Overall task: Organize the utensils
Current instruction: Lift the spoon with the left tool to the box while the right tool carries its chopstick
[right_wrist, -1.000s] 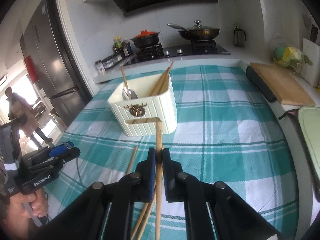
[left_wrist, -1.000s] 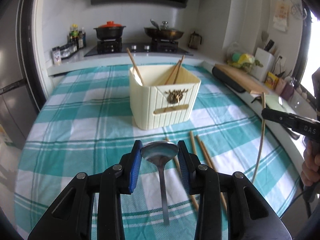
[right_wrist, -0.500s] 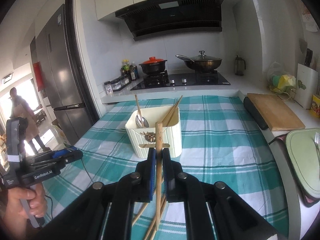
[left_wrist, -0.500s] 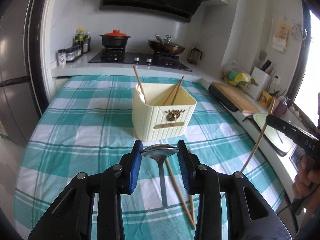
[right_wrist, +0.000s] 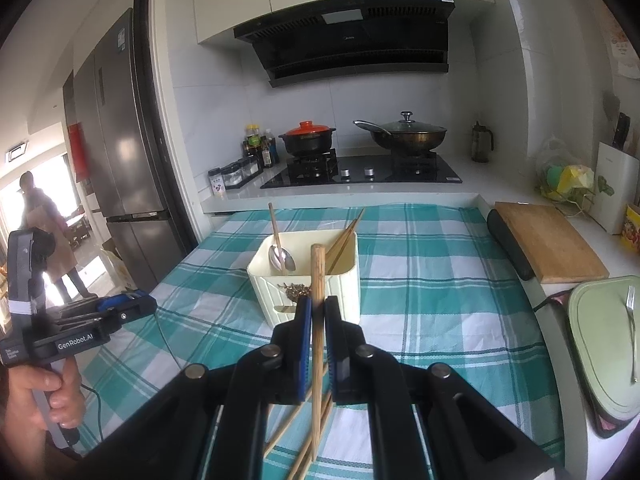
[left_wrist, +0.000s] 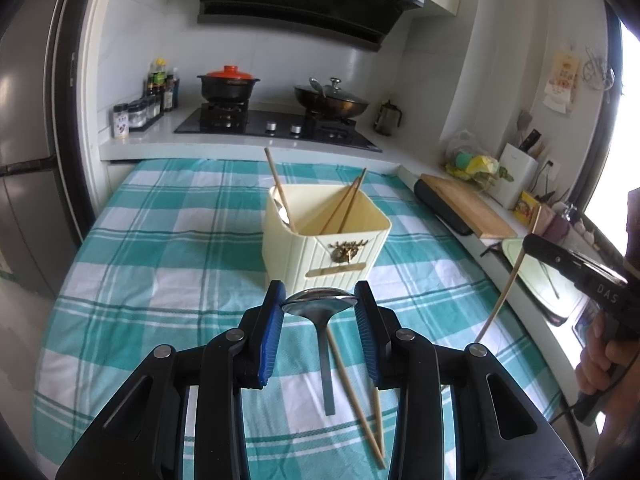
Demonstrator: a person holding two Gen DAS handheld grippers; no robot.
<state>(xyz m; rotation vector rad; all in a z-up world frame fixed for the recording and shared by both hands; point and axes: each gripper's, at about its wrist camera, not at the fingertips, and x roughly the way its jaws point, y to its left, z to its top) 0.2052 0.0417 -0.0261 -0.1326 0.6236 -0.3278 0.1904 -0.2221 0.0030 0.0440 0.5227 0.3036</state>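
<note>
A teal-and-white checked cloth (left_wrist: 168, 264) covers the table; its far edge meets the counter (right_wrist: 496, 178) with the hob. A cream bin (left_wrist: 326, 240) stands on the cloth near the middle, toward the far edge. One chopstick and a spoon lean in its left part, and a pair of chopsticks leans in its right part.

The left gripper (left_wrist: 320, 306) is above the cloth's near edge. Its blue pads pinch the bowl of a metal spoon (left_wrist: 320, 308) from both sides, and the handle hangs down toward the cloth. Under it, two loose chopsticks (left_wrist: 354, 392) lie on the cloth near the near edge, crossing at their near ends.

The right gripper (right_wrist: 316, 312) is above the near edge too, its pads pressed together on a single chopstick (right_wrist: 317, 320). The stick stands nearly upright; its top end shows above the pads in front of the bin, and its lower end hangs clear over the loose ones on the cloth. In the left view the same stick slants down from the gripper at the cloth's right edge.

A hand (right_wrist: 44, 390) grips each tool's handle.
</note>
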